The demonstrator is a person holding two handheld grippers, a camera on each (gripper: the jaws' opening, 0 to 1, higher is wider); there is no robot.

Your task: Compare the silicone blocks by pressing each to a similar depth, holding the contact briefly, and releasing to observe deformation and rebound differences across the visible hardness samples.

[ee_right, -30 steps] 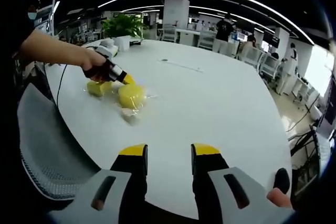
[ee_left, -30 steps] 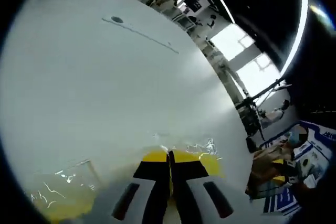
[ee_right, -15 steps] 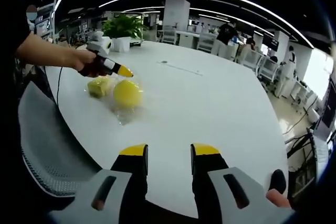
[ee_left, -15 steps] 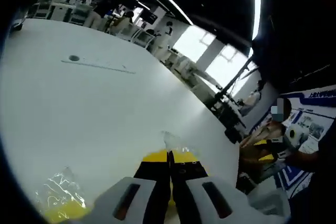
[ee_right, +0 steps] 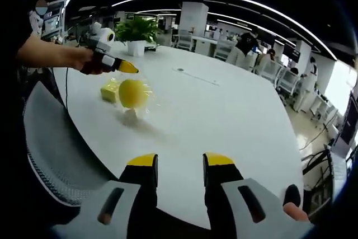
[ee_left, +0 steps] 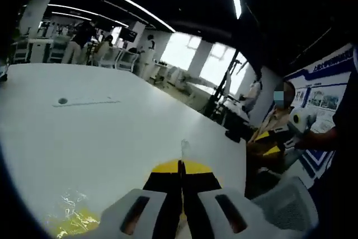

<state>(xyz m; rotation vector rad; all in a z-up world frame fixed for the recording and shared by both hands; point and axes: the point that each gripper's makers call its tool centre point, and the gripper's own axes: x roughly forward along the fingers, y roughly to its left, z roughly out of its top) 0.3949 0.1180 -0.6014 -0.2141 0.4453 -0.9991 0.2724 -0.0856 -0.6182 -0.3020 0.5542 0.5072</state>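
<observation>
In my right gripper view, the left gripper [ee_right: 130,68] sits at ten o'clock, held in a hand [ee_right: 84,60], with its yellow tips together and lifted clear above the blocks. Below it, a round yellow block [ee_right: 130,92] in clear wrap appears raised off the table [ee_right: 224,116], a pale patch beneath it; whether the wrap is pinched in those tips I cannot tell. A flatter yellow block [ee_right: 109,89] lies on the table just beside it, toward nine o'clock. My right gripper [ee_right: 179,163] hangs over the near table edge at six o'clock, jaws wide apart and holding nothing.

In the left gripper view, the left gripper [ee_left: 180,167] shows its jaws pressed together, with a sliver of clear wrap [ee_left: 184,148] rising just past the tips. A wrapped yellow block [ee_left: 70,222] lies at seven o'clock on the table [ee_left: 100,132].
</observation>
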